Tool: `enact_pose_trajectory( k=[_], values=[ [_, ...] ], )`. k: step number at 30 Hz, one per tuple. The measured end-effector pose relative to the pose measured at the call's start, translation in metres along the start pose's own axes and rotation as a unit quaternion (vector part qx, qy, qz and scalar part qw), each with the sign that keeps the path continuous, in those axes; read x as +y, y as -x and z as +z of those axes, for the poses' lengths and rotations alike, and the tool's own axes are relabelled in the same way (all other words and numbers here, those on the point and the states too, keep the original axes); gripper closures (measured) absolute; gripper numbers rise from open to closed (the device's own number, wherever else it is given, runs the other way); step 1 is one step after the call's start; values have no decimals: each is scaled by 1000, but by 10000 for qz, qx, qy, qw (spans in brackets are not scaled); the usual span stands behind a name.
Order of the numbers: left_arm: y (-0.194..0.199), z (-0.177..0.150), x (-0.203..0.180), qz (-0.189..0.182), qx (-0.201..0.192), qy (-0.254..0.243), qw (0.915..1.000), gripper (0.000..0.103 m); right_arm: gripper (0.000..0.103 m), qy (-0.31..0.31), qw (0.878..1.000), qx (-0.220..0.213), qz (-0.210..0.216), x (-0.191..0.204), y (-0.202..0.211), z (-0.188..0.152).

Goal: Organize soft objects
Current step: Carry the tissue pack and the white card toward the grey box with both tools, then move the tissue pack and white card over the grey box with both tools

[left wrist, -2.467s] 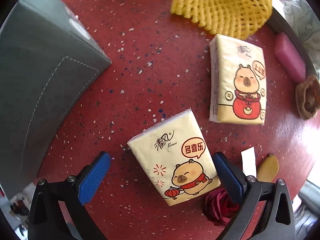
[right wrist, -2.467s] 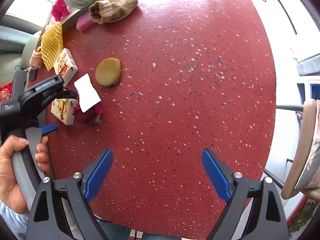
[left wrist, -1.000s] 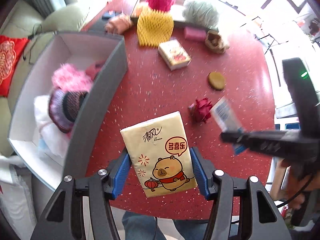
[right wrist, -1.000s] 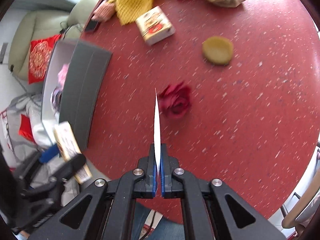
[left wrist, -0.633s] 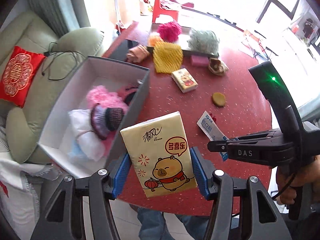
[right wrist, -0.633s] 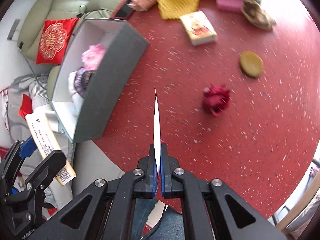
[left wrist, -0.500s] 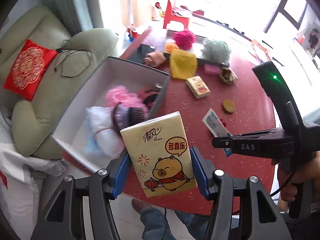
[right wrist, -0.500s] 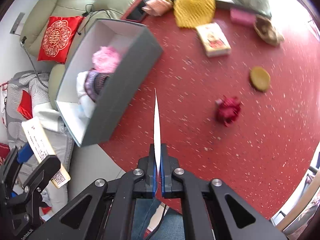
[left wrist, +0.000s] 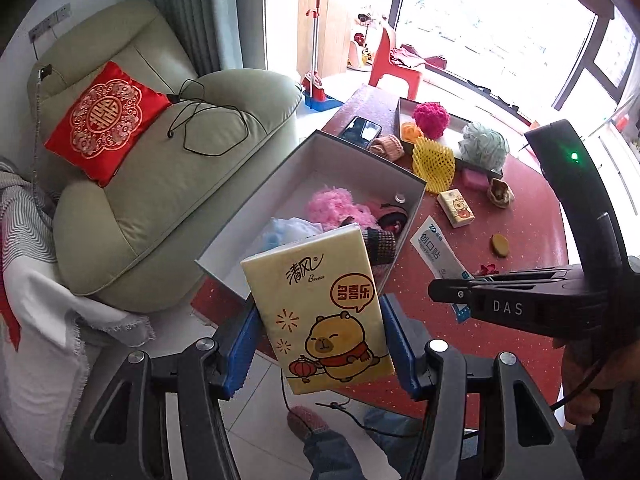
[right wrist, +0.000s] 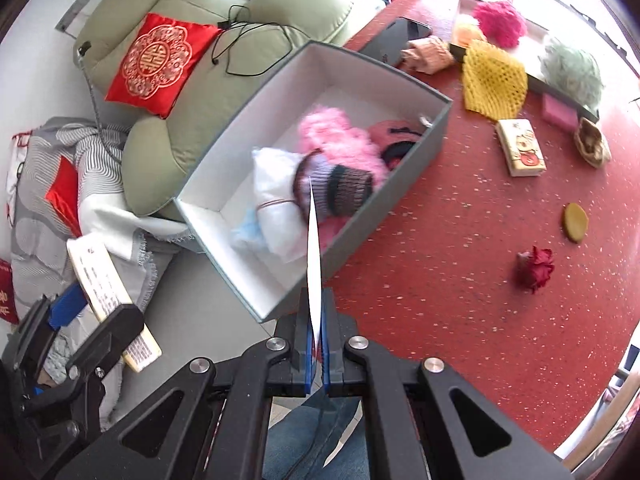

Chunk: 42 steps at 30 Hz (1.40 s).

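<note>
The red speckled table [right wrist: 460, 280] is round, and its curved edge runs near the bottom of both views; beyond the edge there is a pale tiled floor [left wrist: 248, 412] and a person's jeans [right wrist: 304, 436]. A green armchair [left wrist: 160, 184] with a red cushion [left wrist: 104, 120] and a black cable [left wrist: 212, 128] stands just beside the table, and big bright windows are behind it. A grey box [right wrist: 408, 168] with white inside sits at the table edge next to the armchair, one end over the edge; it holds a pink fluffy thing [right wrist: 336, 136], a striped knit piece [right wrist: 340, 184] and white and blue soft things. The left gripper [left wrist: 320, 344] is clamped on a tissue pack [left wrist: 320, 312] and holds it in the air in front of the box's near end. The right gripper [right wrist: 316, 356] is closed on a thin plaster packet [right wrist: 314, 248], seen edge-on, above the box's near corner. On the table, well apart from the box, lie a second pack [right wrist: 520, 148], a rose [right wrist: 536, 268], a tan disc [right wrist: 576, 222], a yellow net [right wrist: 494, 84], a pink sponge [right wrist: 560, 110] and a brown pouch [right wrist: 594, 142]. At the far edge is a tray [right wrist: 560, 84] with a magenta puff [right wrist: 500, 24] and a green puff [right wrist: 572, 68], and a phone [left wrist: 360, 130]. The middle and right of the table are bare.
</note>
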<state>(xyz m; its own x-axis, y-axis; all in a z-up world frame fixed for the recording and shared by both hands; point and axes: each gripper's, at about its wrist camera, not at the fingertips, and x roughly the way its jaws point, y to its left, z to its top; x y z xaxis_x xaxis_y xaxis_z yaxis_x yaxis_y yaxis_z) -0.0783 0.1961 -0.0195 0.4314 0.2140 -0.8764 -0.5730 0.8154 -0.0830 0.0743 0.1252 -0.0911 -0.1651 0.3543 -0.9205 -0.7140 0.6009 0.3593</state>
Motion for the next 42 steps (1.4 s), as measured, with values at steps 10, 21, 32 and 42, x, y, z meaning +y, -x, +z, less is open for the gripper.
enact_pose_trajectory(
  k=[10,21,32,42],
  values=[
    [15,-11,51,237,-169,238,9993,44,100,191,9997,-122,-2,48,-9,-1],
    [22,-13,70,315,-277,446,9981,44,100,338,9992,-198,-26,62,-5,2],
    [18,-3,52,207,-278,152,9993,44,100,3,9995,-312,-47,38,5,5],
    [6,3,64,96,-151,499,9986,44,100,6,9991,-419,-113,30,11,10]
  ],
)
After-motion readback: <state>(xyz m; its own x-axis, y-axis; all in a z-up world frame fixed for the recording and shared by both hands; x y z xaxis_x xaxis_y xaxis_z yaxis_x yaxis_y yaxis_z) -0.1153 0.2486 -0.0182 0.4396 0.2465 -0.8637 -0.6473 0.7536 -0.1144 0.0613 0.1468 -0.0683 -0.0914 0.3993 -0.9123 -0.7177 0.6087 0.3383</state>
